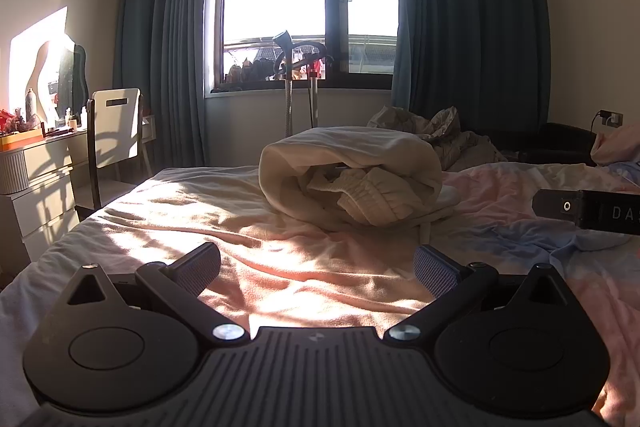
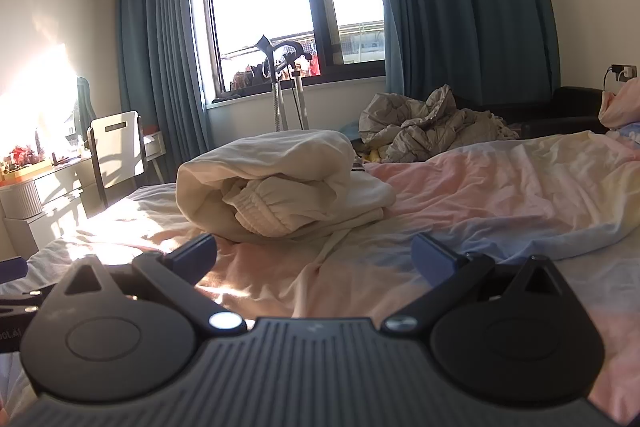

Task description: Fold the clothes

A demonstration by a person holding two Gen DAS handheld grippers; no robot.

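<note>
Both grippers hover low over the bed, and both have their fingers spread wide with nothing between them. Left gripper [image 1: 316,269] first: blue pads apart, only sunlit pink bedsheet [image 1: 280,267] showing in the gap. Right gripper [image 2: 314,255] is the same story, fingers splayed, empty, above rumpled sheet.

Now the target. Straight ahead of both tools sits the cream garment [image 1: 352,179], a loosely bundled heap on the bed with a ribbed elastic cuff [image 2: 260,215] poking out of its open front (sweatpants or a sweatshirt, hard to say from here). Its long axis runs roughly side to side across both views, so the roll lies broadside to the grippers.

Which one is nearer? From the left wrist view the bundle sits just right of centre; from the right wrist view it sits left of centre. So it lies between the two tools, ahead of both, and I can't call either one closer. The right gripper's black body [image 1: 588,213] pokes into the left camera's edge, off to the bundle's right.

My read: nothing folded yet, and the heap likely needs opening out from both ends first.
</note>
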